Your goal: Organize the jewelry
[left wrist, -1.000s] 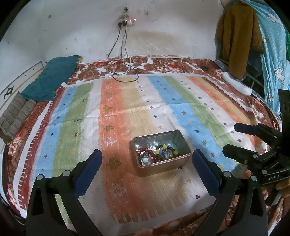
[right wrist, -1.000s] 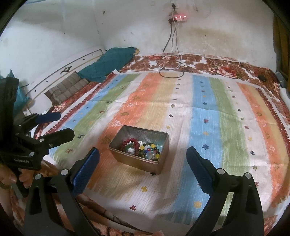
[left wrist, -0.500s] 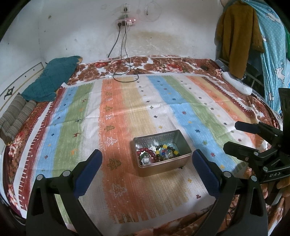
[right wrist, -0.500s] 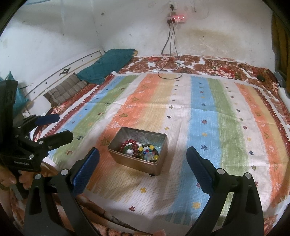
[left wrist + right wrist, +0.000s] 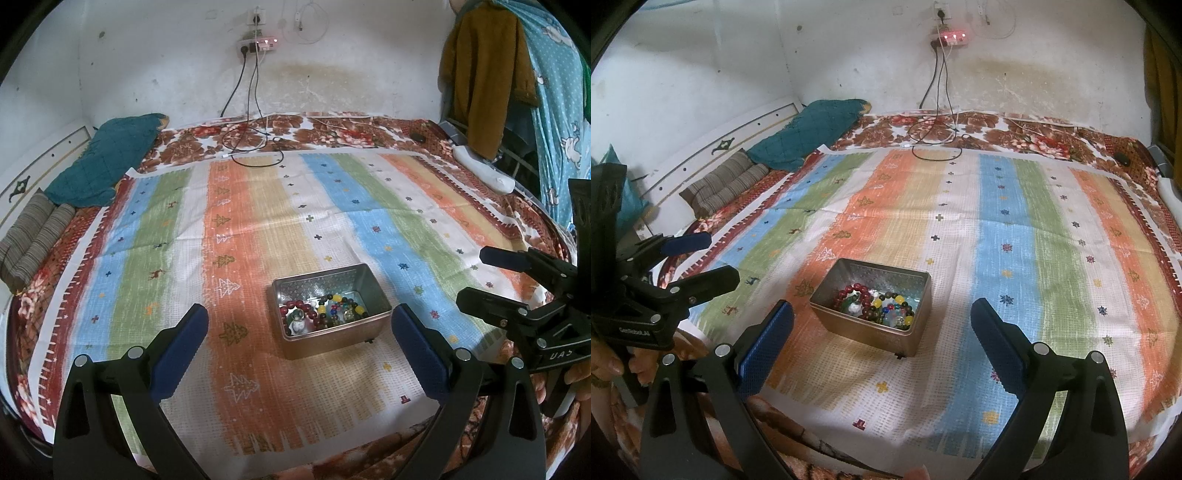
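An open metal tin (image 5: 369, 332) (image 5: 916, 332) sits on the striped cloth and holds bead bracelets (image 5: 325, 312) (image 5: 875, 304) in red, dark, yellow and blue. My left gripper (image 5: 299, 350) is open and empty, held above the cloth on the near side of the tin; it also shows in the right wrist view (image 5: 713, 258). My right gripper (image 5: 882, 347) is open and empty, also near the tin's front; it shows in the left wrist view (image 5: 476, 273) to the tin's right.
The striped cloth (image 5: 258, 229) (image 5: 1015, 229) covers a bed with a floral sheet. A teal pillow (image 5: 103, 158) and striped cushions (image 5: 33, 236) lie far left. Charger cables (image 5: 255, 147) lie at the back. Clothes (image 5: 487, 74) hang at the right.
Both grippers have lifted and tilted back slightly; the tin sits a little lower in both views. The jaws stay open and the tin has not moved.
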A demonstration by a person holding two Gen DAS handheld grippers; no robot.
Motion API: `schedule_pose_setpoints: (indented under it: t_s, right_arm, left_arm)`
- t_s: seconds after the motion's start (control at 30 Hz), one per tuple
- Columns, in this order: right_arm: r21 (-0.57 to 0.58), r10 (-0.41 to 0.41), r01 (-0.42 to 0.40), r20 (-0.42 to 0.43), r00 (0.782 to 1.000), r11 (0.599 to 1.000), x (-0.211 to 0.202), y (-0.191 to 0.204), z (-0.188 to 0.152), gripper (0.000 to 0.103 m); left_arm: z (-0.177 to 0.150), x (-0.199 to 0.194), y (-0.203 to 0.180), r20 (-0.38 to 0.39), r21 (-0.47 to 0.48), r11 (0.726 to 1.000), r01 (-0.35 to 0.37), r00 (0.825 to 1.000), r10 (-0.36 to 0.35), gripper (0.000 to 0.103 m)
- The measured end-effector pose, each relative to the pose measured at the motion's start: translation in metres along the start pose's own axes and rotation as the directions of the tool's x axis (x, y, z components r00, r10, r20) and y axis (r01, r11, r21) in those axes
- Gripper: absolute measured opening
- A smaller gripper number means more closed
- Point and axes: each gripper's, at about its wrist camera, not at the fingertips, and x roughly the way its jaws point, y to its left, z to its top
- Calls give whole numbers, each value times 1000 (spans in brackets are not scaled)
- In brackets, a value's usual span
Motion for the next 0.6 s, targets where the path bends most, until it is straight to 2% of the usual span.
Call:
schedule_pose_setpoints:
  t_s: [0.6]
  right_arm:
    - [-4,-3,3,-9,1000,1000,1,-1,-1,97]
  left_arm:
    - [2,0,8,6,-16,1000,-18,1000,18,97]
